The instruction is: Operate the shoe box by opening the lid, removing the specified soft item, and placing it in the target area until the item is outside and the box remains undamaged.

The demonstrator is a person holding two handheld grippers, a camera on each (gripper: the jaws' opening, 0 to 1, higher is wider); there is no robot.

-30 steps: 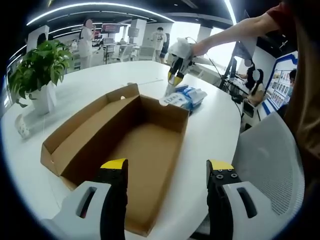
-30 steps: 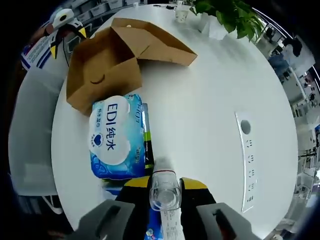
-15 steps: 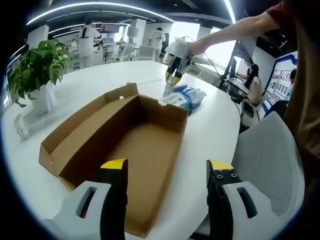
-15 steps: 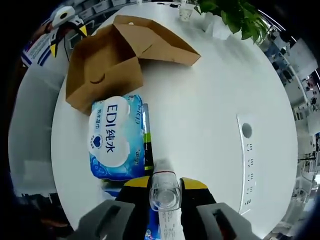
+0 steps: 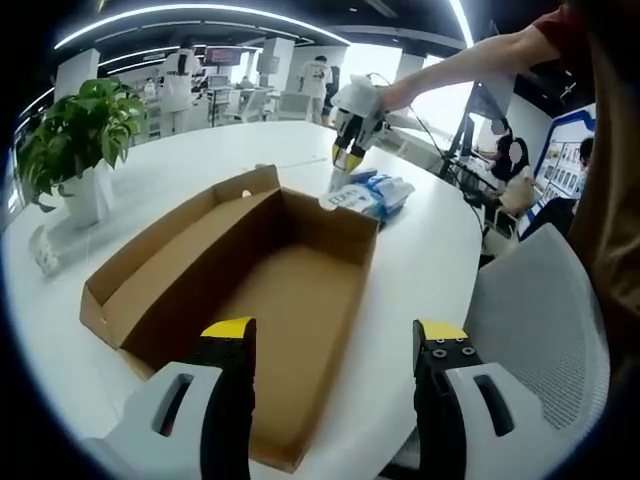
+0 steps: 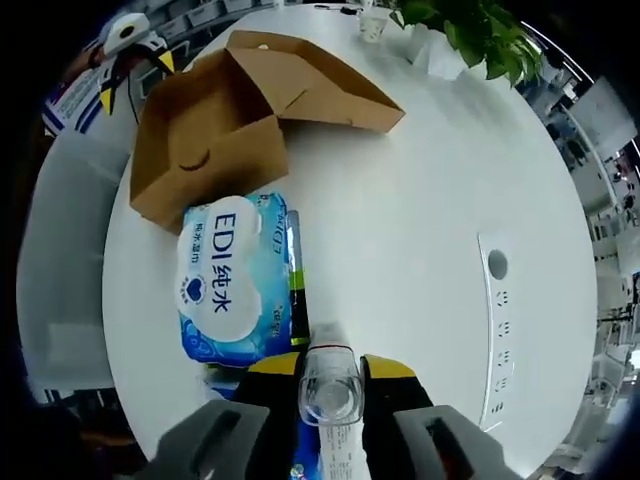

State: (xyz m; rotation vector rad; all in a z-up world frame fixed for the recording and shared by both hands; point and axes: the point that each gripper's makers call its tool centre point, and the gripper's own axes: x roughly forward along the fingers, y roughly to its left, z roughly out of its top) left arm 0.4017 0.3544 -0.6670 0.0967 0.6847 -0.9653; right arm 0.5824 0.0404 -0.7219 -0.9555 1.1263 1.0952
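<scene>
two jaws of the right gripper (image 6: 330, 375) were closed on the edge of the blue wipes pack (image 6: 232, 280), which lay on the desk (image 6: 420, 180) just beside the open, empty shoe box (image 5: 260, 270). placing looked nearly done; letting go seemed next. the left gripper (image 5: 330, 345) hung wide open, empty. the grip point was hidden.

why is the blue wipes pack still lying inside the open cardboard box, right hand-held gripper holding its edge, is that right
Not quite. The blue wipes pack lies on the white table, outside and beside the open cardboard box, which is empty in the left gripper view. The right gripper view shows the right hand-held gripper shut on the pack's edge.
</scene>
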